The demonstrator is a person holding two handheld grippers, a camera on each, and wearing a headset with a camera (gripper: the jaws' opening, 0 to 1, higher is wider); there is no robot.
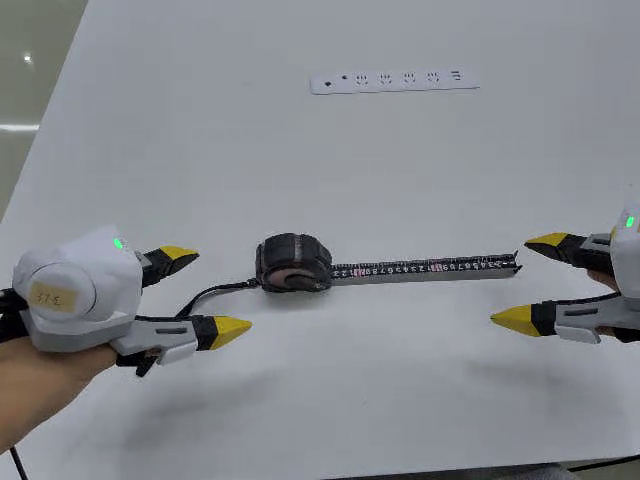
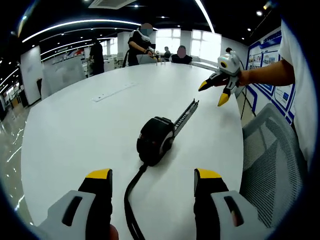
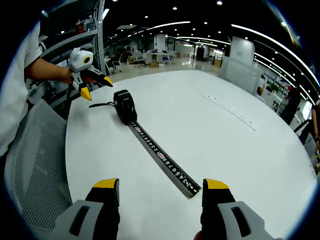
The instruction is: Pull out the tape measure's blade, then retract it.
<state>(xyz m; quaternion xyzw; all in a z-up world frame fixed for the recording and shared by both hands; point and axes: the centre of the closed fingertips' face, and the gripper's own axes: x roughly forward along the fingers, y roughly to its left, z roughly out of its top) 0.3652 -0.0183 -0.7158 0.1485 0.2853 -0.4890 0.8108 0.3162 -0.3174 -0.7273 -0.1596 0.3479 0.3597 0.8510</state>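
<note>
Left gripper [image 1: 212, 290], yellow-tipped, jaws wide, empty, over white worktop [image 1: 300, 150]. Black round tape measure case [image 1: 293, 264] lies centre, black strap [image 1: 205, 293] trailing left. Numbered blade [image 1: 430, 267] extended rightward. Right gripper [image 1: 522, 280] jaws wide, blade tip between them, ungripped.

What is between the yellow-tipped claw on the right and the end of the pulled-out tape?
Nothing visible. The free end of the grey numbered steel blade lies right at the mouth of the right gripper, whose jaws are open, on the bare white table. The white power strip sits well away.
</note>
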